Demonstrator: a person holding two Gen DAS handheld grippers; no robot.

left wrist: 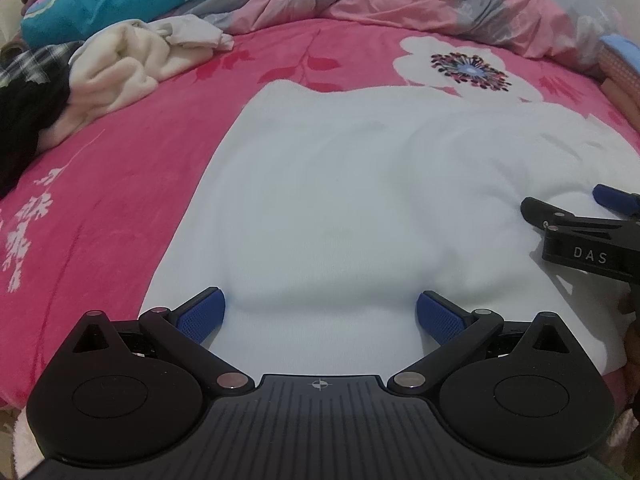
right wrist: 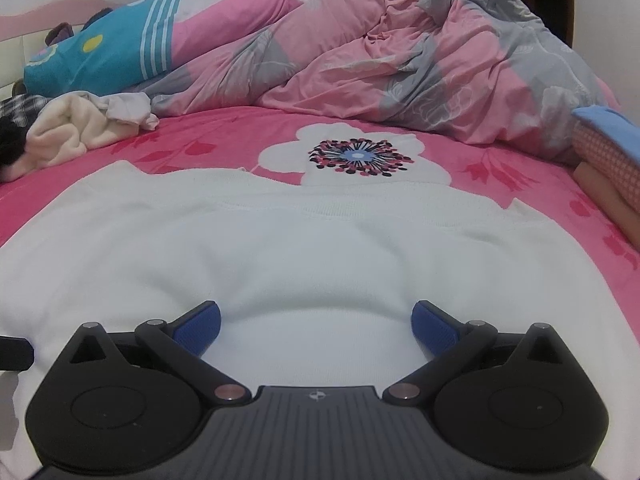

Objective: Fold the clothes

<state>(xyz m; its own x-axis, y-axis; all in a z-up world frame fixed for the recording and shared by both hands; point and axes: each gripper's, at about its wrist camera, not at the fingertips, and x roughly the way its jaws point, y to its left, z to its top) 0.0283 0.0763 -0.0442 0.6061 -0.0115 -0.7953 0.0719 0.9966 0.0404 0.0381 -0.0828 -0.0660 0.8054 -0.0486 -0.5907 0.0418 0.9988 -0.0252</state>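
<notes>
So the whole thing hinges on where the white garment (left wrist: 340,184) sits relative to the two grippers, and honestly it's dead ahead of both. Starting on the left: the left gripper (left wrist: 320,312) is wide open, blue pads spread well apart, nothing pinched between them, and the near hem of the cloth bulges up right at 12 o'clock in the gap. In the left wrist view the cloth's left edge runs away toward about 11 o'clock over the pink bed sheet (left wrist: 100,208), so I'd say the garment stretches away from the grippers, with its width running 9 to 3 across both of them. Over at 3 o'clock from the left gripper you can see the right gripper (left wrist: 576,216) resting low on the same near stretch of fabric, so each one covers its own side. From its own camera the right gripper (right wrist: 316,320) is also fully open and empty, with a soft hump of cloth at 12 o'clock between the pads, touching or just about. The far edge, with what looks like a ribbed band (right wrist: 340,208), lies at 12 o'clock near the big printed flower (right wrist: 356,156). The garment looks like a thick, soft knit, mostly flat with a few low ripples, overexposed so detail is thin. My guess is both need to close on the near hem. A cream fleecy heap (left wrist: 116,68) sits off at 10 o'clock, well apart.
</notes>
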